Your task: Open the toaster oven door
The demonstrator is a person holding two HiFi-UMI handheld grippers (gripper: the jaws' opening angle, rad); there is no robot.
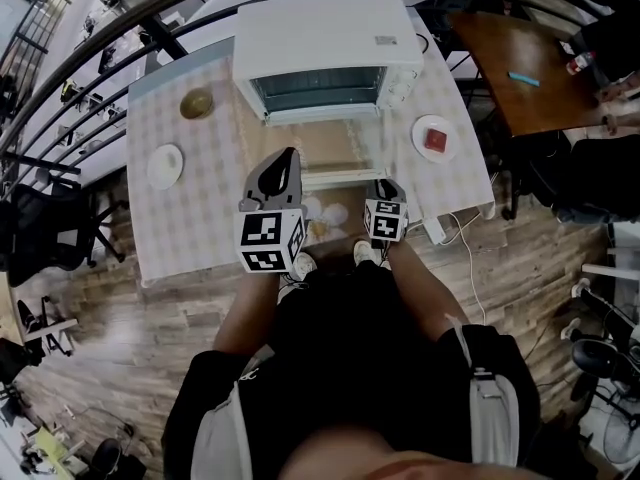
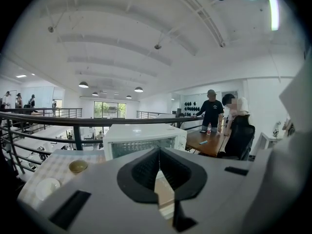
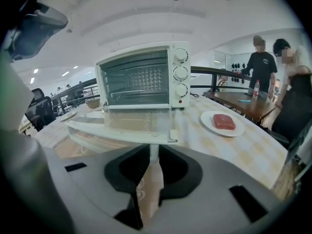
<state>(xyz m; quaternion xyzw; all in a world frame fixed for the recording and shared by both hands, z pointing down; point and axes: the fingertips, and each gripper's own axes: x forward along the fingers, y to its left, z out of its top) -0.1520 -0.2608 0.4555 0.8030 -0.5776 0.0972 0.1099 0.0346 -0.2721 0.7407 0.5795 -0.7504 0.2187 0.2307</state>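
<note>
Lighting's bright and flat all round, with the white ceiling bouncing everything, so shadows stay soft. Far ahead of the left gripper (image 2: 158, 155) the windows (image 2: 109, 109) blow out a bit. Round ceiling lamps (image 2: 83, 85) glow above them, and a strip light (image 2: 273, 12) flares up and to the gripper's right. Both gripper views are heavy fisheye, with black corners and bowed straight lines. The gripper bodies nearest the lens go mushy. Just ahead of the right gripper (image 3: 152, 152) the glass of the toaster oven door (image 3: 122, 126) looks milky with sheen. The head view bends the railing (image 1: 165, 38) into arcs, and its bottom edge is a dim blur.
</note>
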